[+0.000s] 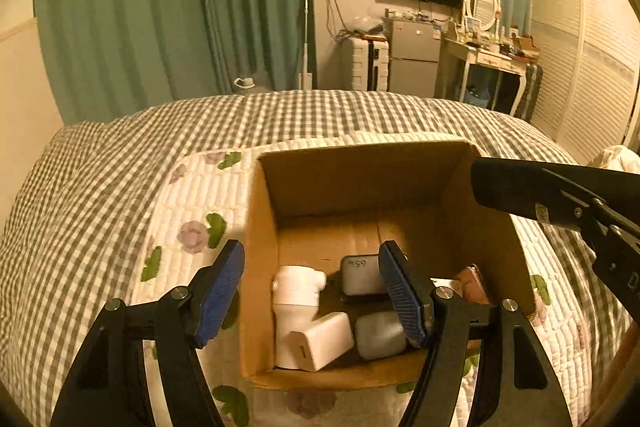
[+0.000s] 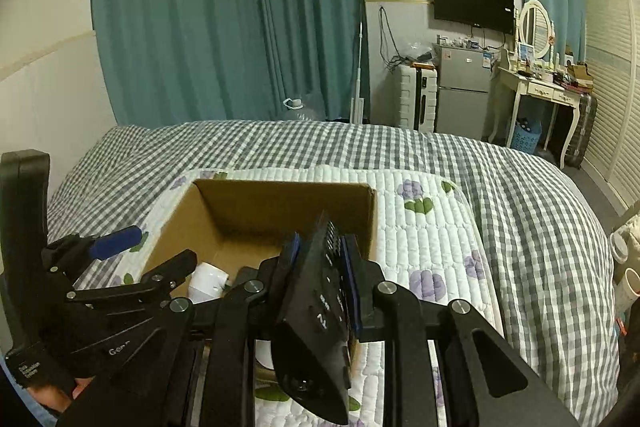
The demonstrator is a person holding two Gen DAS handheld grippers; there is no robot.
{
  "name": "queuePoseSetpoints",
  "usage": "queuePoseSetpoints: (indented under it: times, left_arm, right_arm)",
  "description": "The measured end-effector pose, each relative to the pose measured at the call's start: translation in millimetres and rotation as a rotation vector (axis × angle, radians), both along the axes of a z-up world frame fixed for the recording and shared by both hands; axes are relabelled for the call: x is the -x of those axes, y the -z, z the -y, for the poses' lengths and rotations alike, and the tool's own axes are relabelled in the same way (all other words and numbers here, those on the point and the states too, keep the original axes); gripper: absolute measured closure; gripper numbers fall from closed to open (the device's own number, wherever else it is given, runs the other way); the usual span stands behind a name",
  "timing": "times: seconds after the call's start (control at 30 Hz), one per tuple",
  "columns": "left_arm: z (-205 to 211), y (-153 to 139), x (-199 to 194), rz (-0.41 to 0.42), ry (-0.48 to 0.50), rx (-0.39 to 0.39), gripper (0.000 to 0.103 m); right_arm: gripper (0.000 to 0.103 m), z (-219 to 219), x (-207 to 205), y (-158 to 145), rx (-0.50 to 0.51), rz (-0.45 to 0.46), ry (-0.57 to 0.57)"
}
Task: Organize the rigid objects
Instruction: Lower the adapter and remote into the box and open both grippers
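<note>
White digits, a "2" clearest among them, show on the keys of the black remote control (image 2: 316,311); the other markings are too small to read. The right tongs (image 2: 320,251) grasp this remote between blue pads, over the near right corner of the open cardboard box (image 1: 260,227) on the bed's floral quilt (image 1: 192,195). In the box lie a white pipe fitting (image 1: 298,291), a white charger (image 1: 324,341), a grey block (image 1: 378,333), a grey case (image 1: 360,275) with unreadable embossed characters, and a pinkish item (image 1: 474,281), partly hidden. The left tongs (image 1: 312,291) stand released, empty, straddling the box's left wall.
</note>
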State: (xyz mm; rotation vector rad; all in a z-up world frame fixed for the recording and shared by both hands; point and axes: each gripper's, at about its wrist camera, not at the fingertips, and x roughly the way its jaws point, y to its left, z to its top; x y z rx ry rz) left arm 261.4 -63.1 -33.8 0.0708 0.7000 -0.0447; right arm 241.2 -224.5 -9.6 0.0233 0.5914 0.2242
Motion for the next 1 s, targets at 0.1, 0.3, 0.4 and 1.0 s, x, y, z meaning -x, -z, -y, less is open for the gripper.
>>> queuePoseSetpoints:
  times: [0.1, 0.3, 0.4, 1.0]
  left_arm:
    - [-7.2, 0.7, -0.2, 0.001, -0.002, 0.002, 0.031]
    - [-18.6, 5.3, -3.5, 0.009, 0.004, 0.012, 0.031]
    - [-23.3, 9.7, -6.1, 0.007, 0.004, 0.023, 0.031]
    - [-17.2, -63.7, 42.1, 0.082, 0.004, 0.070, 0.031]
  right_arm:
    - [0.083, -14.5, -12.9, 8.3, 0.032, -0.016, -0.014]
    - [0.083, -35.4, -43.6, 35.1, 0.095, -0.045, -0.028]
    - [0.083, -38.6, -59.8, 49.1, 0.108, -0.059, -0.026]
    - [0.036, -22.3, -9.2, -32.1, 0.066, 0.061, 0.020]
